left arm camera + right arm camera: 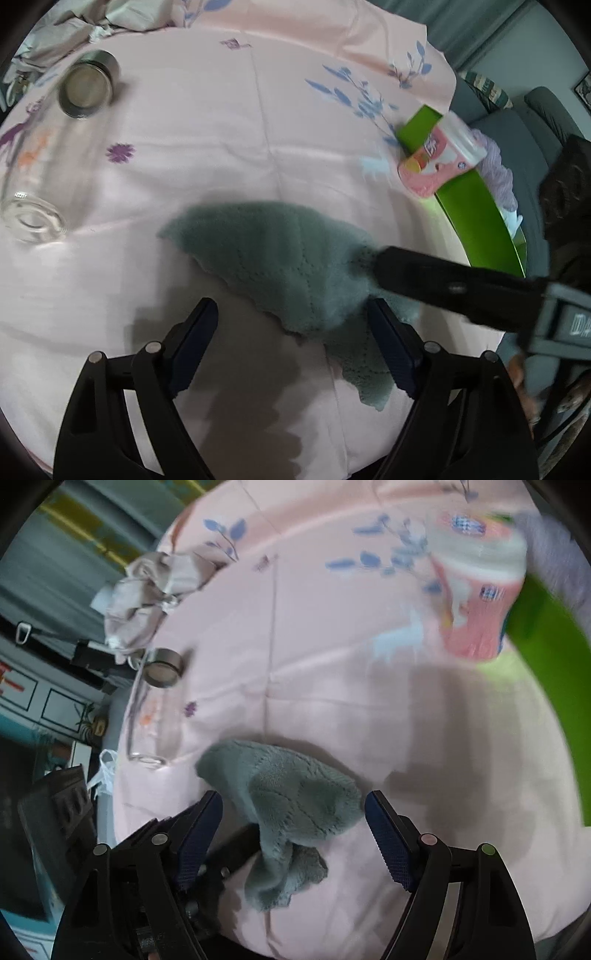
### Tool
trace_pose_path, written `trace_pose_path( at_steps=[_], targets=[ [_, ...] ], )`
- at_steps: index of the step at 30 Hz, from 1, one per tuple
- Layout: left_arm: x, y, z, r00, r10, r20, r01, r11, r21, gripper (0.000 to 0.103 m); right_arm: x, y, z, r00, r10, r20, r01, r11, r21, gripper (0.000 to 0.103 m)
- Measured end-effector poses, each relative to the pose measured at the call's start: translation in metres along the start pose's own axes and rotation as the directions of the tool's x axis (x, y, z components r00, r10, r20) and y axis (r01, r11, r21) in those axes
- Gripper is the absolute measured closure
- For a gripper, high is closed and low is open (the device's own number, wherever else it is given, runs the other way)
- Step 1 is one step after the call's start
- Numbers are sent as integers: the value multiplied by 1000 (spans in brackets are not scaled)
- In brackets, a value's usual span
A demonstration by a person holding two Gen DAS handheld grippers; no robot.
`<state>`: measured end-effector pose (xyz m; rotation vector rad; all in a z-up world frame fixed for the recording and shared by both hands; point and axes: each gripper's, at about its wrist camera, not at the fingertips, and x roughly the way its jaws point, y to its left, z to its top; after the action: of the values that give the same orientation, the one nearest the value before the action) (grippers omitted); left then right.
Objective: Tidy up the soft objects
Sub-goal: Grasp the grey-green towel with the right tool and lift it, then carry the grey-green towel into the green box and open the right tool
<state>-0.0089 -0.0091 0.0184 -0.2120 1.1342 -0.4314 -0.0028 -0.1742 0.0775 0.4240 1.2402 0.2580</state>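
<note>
Tongs first: I see two, my left gripper [291, 345] and right gripper [293, 836], both spread wide and clasping nothing. One grey-green cloth [291, 258] lies crumpled on the pink sheet [207, 122], reaching between both pairs of fingers. Farther out I count one metal tin [86, 86] upper left, one pink tissue pack [441, 155] and one green bin [469, 206] at right.

A lived-in home room, pink floral bedsheet [229, 122] spread as the work surface, crumpled fabric [155, 587] at its far edge, grey sofa [517, 122] beyond its right edge, panelled cabinet [44, 698] past its left edge
</note>
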Motion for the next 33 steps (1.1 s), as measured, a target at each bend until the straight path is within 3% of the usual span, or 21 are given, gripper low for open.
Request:
trace_pose_path(
  at_steps=[5, 8, 11, 13, 15, 23, 33],
  targets=[
    [5, -2, 3, 1000, 5, -7, -5, 1000, -7, 22, 24, -5, 2, 999, 20, -26, -19, 1000, 21, 33],
    [5, -3, 3, 1000, -6, -7, 6, 1000, -7, 34, 28, -3, 4, 997, 74, -37, -74, 997, 10, 45],
    [8, -8, 2, 1000, -17, -1, 17, 1000, 3, 48, 32, -1, 3, 996, 75, -40, -76, 997, -11, 55],
    [10, -11, 2, 999, -37, -9, 37, 999, 5, 66, 34, -4, 2, 990, 125, -59, -125, 992, 2, 63],
    [10, -12, 1, 997, -78, -13, 78, 997, -4, 76, 36, -6, 1, 988, 140, -59, -139, 990, 13, 66],
    [-7, -24, -1, 999, -44, 29, 43, 999, 31, 79, 24, 1, -4, 987, 160, -28, -160, 987, -15, 66],
    [-43, -44, 2, 991, -24, 132, 11, 995, 97, 79, -18, 24, -9, 979, 185, 83, -178, 981, -80, 66]
  ],
)
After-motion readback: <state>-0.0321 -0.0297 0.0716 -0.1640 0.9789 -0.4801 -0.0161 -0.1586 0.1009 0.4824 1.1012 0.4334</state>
